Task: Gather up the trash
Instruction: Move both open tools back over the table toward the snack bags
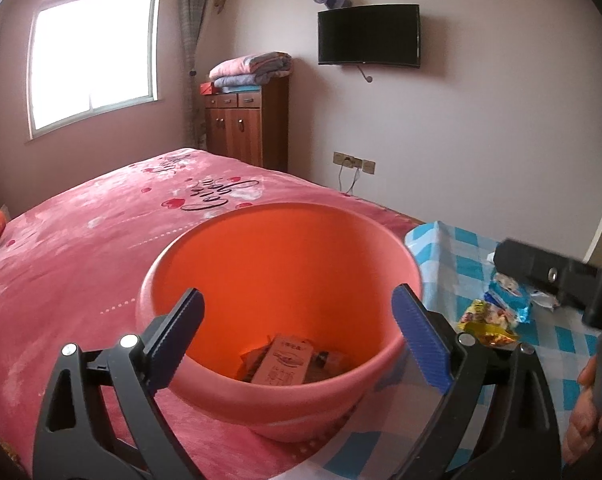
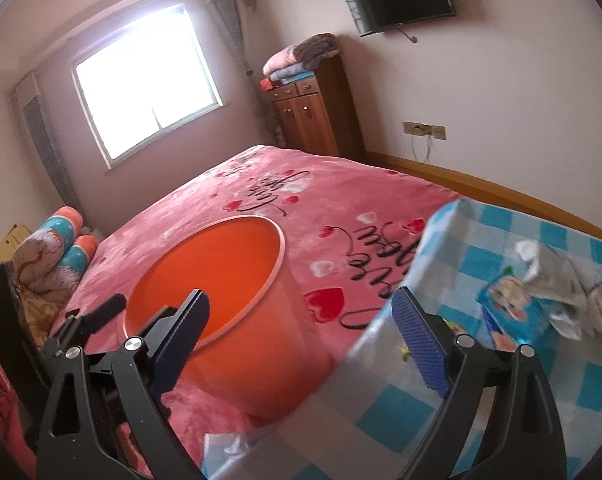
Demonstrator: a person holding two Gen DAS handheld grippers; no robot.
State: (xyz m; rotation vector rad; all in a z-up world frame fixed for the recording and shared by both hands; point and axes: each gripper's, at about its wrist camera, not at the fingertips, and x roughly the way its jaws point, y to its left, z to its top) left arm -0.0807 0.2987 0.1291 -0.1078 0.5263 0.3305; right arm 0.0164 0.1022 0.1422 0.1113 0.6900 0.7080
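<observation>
Left wrist view: the left gripper (image 1: 297, 328) hangs spread wide and empty over the orange bin (image 1: 279, 264), which sits straight ahead of it on the pink bed (image 1: 81, 240) with a flattened carton (image 1: 285, 364) already inside. To its right, on the blue-checked cloth (image 1: 461, 256), lie the snack wrappers (image 1: 497, 312), close under the right gripper (image 2: 301, 336). That gripper, also spread and empty, has them just right of its fingers, so it is likely the nearer one. Beyond stand a cabinet (image 1: 245, 124) and a wall television (image 1: 369, 36).
</observation>
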